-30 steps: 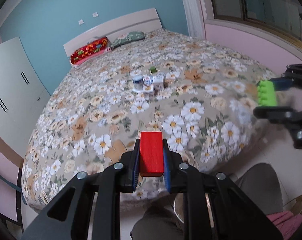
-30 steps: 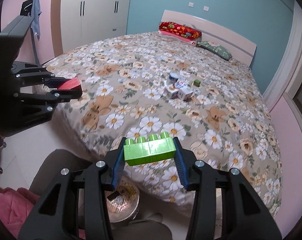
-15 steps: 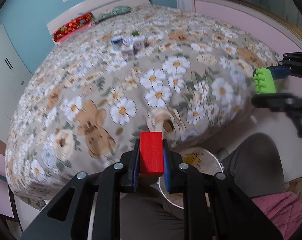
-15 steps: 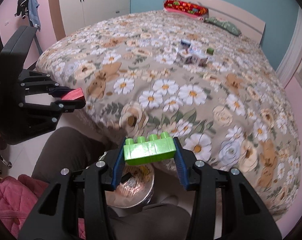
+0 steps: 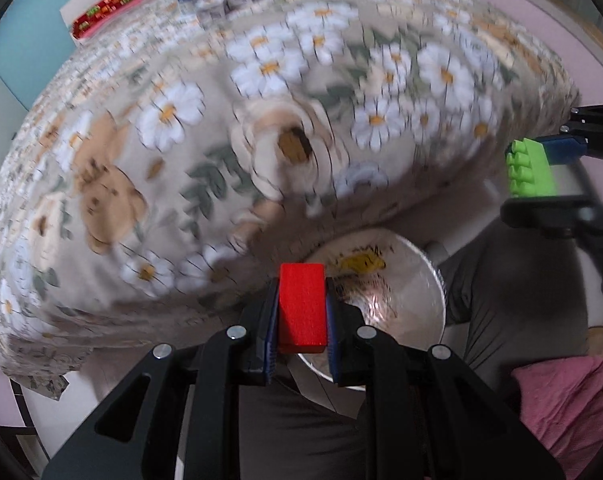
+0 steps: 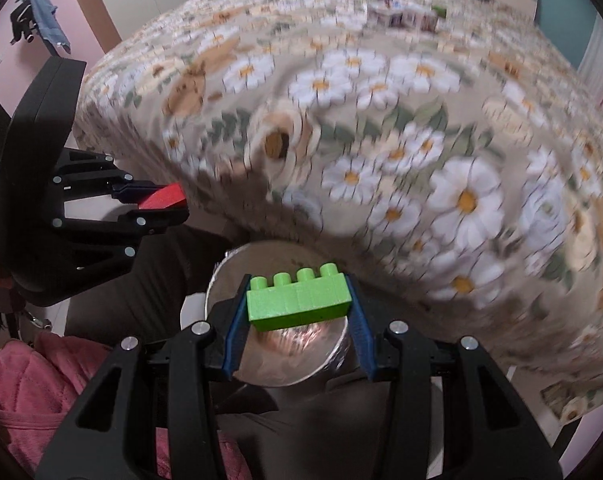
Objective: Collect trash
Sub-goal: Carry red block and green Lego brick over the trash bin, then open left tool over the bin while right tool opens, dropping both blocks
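Note:
My left gripper is shut on a red block and hangs over the near rim of a shiny metal bin between the person's knees. My right gripper is shut on a green studded brick right above the same bin. In the left wrist view the right gripper with its green brick is at the right. In the right wrist view the left gripper with the red block is at the left. Several small cartons lie far up the bed.
The flowered bed fills the view ahead, its edge just beyond the bin. The person's dark trousers flank the bin. A pink quilted cloth lies low at the side. A black chair stands left.
Both grippers have tilted down and moved back from the bed to the bin, each still holding its block. The bin now shows large under the fingers.

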Demonstrator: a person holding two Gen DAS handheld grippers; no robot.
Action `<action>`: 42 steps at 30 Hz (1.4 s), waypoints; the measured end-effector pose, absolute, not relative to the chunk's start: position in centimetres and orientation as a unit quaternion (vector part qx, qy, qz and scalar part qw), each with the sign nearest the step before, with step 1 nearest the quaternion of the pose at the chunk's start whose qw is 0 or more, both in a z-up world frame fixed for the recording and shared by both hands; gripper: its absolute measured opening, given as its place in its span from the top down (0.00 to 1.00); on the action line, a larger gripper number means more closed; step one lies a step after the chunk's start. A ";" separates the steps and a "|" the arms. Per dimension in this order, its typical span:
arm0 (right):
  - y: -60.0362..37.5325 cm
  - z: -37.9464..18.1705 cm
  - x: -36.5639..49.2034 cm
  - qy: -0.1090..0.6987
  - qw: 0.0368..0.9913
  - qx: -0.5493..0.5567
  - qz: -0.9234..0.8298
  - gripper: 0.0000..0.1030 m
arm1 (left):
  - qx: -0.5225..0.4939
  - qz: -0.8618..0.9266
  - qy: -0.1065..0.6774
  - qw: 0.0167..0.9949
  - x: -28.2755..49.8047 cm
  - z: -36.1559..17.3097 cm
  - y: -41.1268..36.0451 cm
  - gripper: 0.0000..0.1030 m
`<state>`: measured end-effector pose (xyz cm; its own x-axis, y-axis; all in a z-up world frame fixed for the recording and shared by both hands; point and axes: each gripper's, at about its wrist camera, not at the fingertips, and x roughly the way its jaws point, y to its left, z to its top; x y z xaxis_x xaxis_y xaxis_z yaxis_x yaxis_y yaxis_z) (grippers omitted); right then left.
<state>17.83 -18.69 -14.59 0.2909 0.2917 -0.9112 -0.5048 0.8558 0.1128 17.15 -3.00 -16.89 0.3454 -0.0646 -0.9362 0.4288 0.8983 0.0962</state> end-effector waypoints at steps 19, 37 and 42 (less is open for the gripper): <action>-16.1 -29.2 18.3 0.659 0.708 -0.096 0.234 0.55 | 0.178 -0.158 0.643 0.728 18.9 -28.0 -4.5 0.78; -13.7 -36.5 19.4 0.726 0.641 -0.125 0.215 0.55 | 0.160 -0.152 0.717 0.662 19.9 -36.2 -4.7 0.78; -13.7 -38.0 19.6 0.745 0.622 -0.138 0.196 0.55 | 0.147 -0.147 0.729 0.652 20.3 -37.8 -4.2 0.78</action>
